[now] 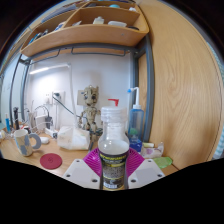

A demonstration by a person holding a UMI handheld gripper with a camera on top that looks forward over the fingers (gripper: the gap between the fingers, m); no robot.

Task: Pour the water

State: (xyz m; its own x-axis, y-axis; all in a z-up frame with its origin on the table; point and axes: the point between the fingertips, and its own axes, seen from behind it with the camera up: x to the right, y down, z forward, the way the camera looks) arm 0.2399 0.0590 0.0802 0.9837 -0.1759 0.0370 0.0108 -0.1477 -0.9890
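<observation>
1. a clear plastic water bottle (pixel 113 150) with a white cap stands upright in the middle of the view, between the two fingers of the hand-held gripper (pixel 113 172).
2. the magenta pads (pixel 96 160) sit close against the bottle's lower body on both sides, and the fingers look pressed onto it, pinching the labelled part.
3. the bottle's label is dark with a pale band across the top; the text on it is too small to read.
4. beyond the bottle lies a cluttered surface (pixel 20 155) of light wood.
5. to the left of the fingers stands a white mug (pixel 24 141), and near it lies a round dark red disc (pixel 51 160).
6. behind the bottle stands a small wooden jointed figure (pixel 90 108).
7. to the right of the bottle stands a spray bottle (pixel 135 112) with a white trigger head, and a small green object (pixel 162 160) lies on the surface near the right finger.
8. above, a wooden shelf (pixel 85 38) carries several items that cannot be made out.
9. a tall wooden panel (pixel 185 90) rises on the right side.
</observation>
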